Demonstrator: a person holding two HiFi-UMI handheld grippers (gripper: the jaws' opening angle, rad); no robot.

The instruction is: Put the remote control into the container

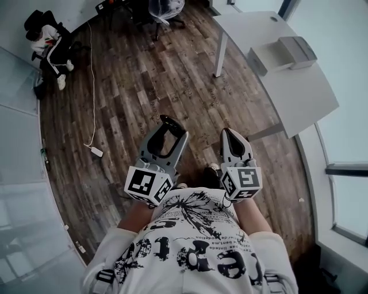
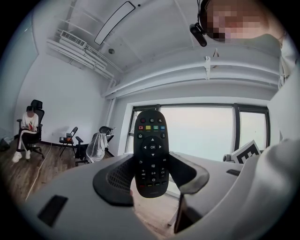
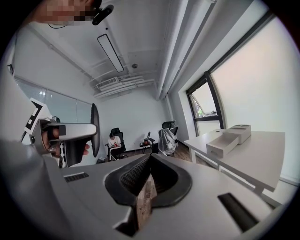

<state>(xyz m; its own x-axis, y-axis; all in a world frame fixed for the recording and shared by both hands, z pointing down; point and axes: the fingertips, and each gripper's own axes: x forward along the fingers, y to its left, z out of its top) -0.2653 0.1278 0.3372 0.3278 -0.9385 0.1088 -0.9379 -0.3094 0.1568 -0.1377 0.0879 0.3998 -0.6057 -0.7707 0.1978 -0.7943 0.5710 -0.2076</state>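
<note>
A black remote control (image 2: 151,150) stands upright between the jaws of my left gripper (image 2: 151,182), buttons facing the camera, and the jaws are shut on its lower end. In the head view the left gripper (image 1: 173,135) is held in front of the person's chest, with the remote (image 1: 171,122) sticking out past the tips. My right gripper (image 1: 232,135) is beside it, shut and empty; its jaws meet in the right gripper view (image 3: 149,162). The container, an open white box (image 1: 271,57) (image 3: 225,143), sits on a white desk (image 1: 305,97) far ahead to the right.
A white lid or second box (image 1: 297,50) lies against the container. Wooden floor lies between me and the desk. A seated person (image 1: 49,40) is far left, an office chair (image 1: 165,10) at the back. A cable with an adapter (image 1: 96,151) lies on the floor.
</note>
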